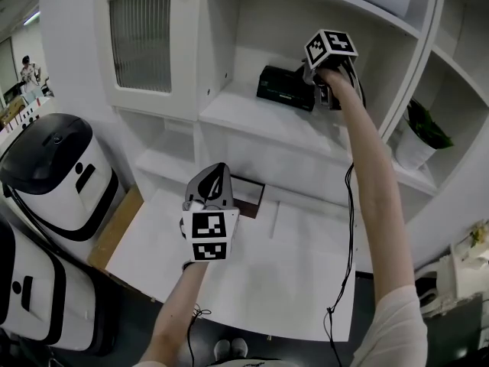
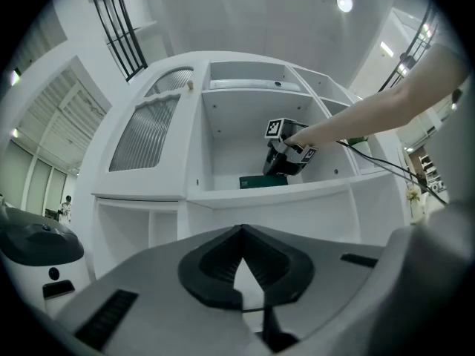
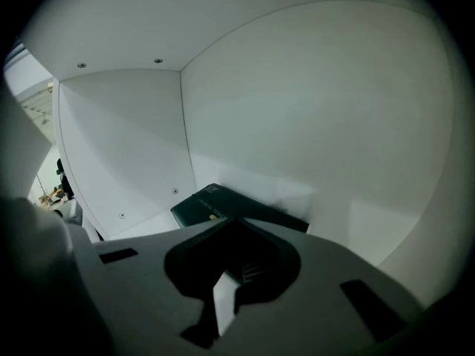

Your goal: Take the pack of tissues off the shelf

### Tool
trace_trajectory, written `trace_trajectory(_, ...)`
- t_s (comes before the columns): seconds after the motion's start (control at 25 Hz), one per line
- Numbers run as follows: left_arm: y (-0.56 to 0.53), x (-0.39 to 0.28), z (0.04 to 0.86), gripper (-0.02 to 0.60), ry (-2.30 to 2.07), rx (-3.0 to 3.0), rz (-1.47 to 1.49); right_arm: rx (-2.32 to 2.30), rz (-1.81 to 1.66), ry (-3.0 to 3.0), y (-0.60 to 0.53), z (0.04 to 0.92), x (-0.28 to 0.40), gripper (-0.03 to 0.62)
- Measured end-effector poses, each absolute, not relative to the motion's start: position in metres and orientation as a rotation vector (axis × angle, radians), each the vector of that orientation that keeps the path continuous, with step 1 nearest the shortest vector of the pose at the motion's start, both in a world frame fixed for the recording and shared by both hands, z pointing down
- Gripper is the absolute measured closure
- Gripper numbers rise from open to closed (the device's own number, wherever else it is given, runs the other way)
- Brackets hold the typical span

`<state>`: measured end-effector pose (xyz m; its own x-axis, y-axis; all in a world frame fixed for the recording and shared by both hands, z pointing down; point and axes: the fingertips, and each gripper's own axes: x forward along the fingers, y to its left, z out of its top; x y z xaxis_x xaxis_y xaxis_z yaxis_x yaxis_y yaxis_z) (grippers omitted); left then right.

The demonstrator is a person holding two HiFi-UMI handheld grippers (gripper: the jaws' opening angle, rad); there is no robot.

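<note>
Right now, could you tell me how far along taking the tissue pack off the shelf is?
Done: the right hand-held gripper is inside the white shelf compartment, beside the dark green rectangular tissue pack. In hand: nothing; its jaws look together, the pack lying flat beyond them. Left: open, grip, lift it out.

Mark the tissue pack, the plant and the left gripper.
tissue pack (image 1: 284,86), head view, middle of its dark top face
plant (image 1: 428,131), head view, on the leaves
left gripper (image 2: 239,230), left gripper view, where its tips meet
</note>
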<state>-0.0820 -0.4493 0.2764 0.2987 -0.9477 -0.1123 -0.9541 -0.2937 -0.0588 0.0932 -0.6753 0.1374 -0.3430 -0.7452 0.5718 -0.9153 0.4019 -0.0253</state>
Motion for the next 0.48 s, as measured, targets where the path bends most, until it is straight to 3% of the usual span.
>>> trace_trajectory(0.48,-0.431,-0.068,0.268,0.583,1.746,-2.437,0.073,1.301,0.394,-2.199,-0.646,0.14,0.045,0.592)
